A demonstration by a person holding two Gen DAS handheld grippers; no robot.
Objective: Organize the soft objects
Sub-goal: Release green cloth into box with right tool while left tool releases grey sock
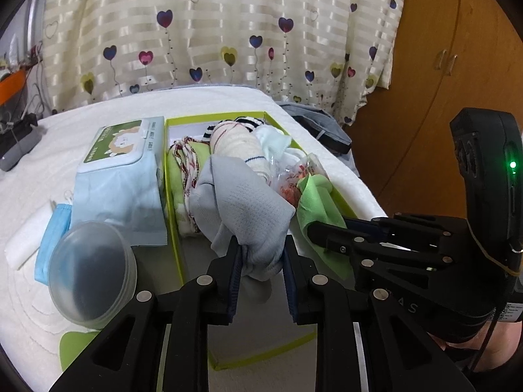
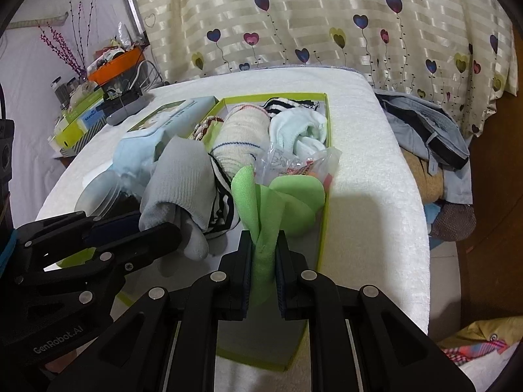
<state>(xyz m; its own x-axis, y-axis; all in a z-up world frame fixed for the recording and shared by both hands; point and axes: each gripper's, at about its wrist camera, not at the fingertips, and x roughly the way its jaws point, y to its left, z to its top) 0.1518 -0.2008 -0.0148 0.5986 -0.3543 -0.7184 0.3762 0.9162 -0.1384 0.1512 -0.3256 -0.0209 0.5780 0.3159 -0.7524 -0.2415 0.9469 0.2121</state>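
Note:
A green-rimmed box (image 1: pixel 178 228) (image 2: pixel 322 215) stands on the white towel-covered table. It holds rolled socks, a cream sock roll (image 1: pixel 235 143) (image 2: pixel 242 134), a pale blue sock (image 2: pixel 294 127) and a crinkly plastic packet (image 1: pixel 294 176) (image 2: pixel 300 163). My left gripper (image 1: pixel 261 251) is shut on a grey sock (image 1: pixel 242 202) (image 2: pixel 183 176) above the box's near half. My right gripper (image 2: pixel 264 248) is shut on a green cloth (image 2: pixel 278 199) (image 1: pixel 317 199) over the box's right side; this gripper also shows in the left wrist view (image 1: pixel 313 228).
A wet-wipes pack (image 1: pixel 121 176) lies left of the box, with a blue face mask (image 1: pixel 54 238) and a round clear lid (image 1: pixel 91 271) in front of it. Grey clothes (image 2: pixel 425 130) hang off the table's right side. Clutter and an orange tray (image 2: pixel 114 65) stand at the far left.

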